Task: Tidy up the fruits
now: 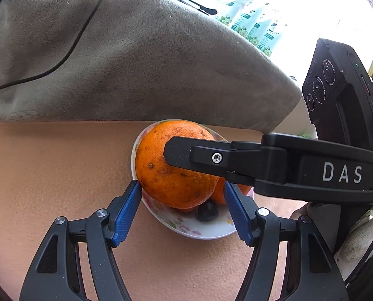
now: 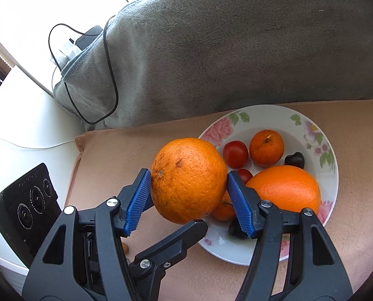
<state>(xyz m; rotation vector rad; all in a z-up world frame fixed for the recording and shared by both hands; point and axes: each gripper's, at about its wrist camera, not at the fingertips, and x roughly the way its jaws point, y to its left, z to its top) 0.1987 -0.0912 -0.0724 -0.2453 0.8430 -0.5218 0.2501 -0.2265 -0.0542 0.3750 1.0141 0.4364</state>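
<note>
My right gripper (image 2: pixel 189 181) is shut on a large orange (image 2: pixel 189 180), its blue pads against both sides, and holds it above the left rim of a white floral plate (image 2: pixel 309 128). On the plate lie a second large orange (image 2: pixel 285 188), a mandarin (image 2: pixel 266 147), a red tomato (image 2: pixel 235 154) and dark plums (image 2: pixel 294 160). In the left wrist view the held orange (image 1: pixel 161 165) hangs over the plate (image 1: pixel 206 230), with the right gripper's finger (image 1: pixel 186 154) across it. My left gripper (image 1: pixel 181 188) is open, its pads just short of the orange.
A grey blanket (image 2: pixel 224 50) with a black cable (image 2: pixel 111 70) over it lies behind the plate. The plate rests on a tan cushion (image 1: pixel 48 175). A white surface (image 2: pixel 23 125) borders the cushion's left side. Green packets (image 1: pixel 251 20) lie at the far right.
</note>
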